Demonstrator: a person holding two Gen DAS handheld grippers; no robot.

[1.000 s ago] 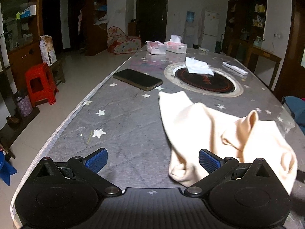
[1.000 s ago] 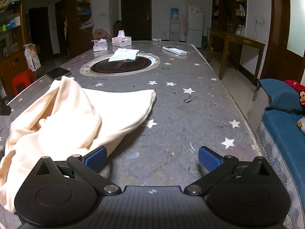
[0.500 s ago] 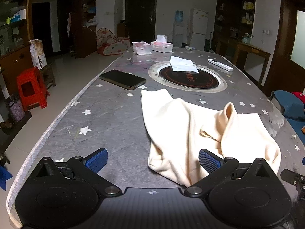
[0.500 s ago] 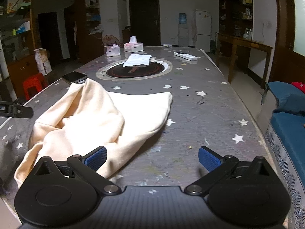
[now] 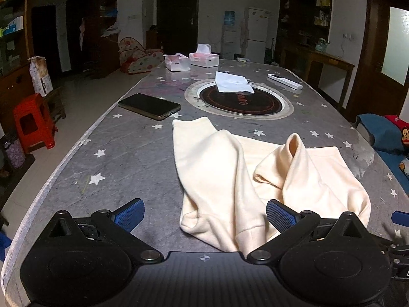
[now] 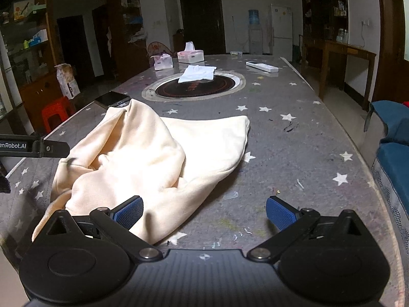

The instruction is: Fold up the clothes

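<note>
A cream garment (image 5: 245, 174) lies crumpled on the grey star-patterned table (image 5: 122, 158), with a raised peak of cloth near its middle. My left gripper (image 5: 204, 212) is open just short of the garment's near hem, its right blue pad over the cloth. In the right wrist view the same cream garment (image 6: 153, 158) spreads to the left, and my right gripper (image 6: 203, 211) is open beside its near right edge, the left pad at the cloth. Neither gripper holds anything. The left gripper's body (image 6: 33, 145) shows at the left edge of the right wrist view.
A black phone (image 5: 149, 106) lies left of the round inset hob (image 5: 239, 99), which carries a white folded cloth (image 5: 232, 81). Two tissue boxes (image 5: 191, 60) and a remote (image 5: 285, 81) sit farther back. A blue sofa (image 6: 393, 153) borders the table's right side, a red stool (image 5: 32, 122) its left.
Both cameras have pulled back toward the table's near end and swung slightly; the garment now sits more central between the grippers. The cloth itself lies as before, and both grippers stay open.
</note>
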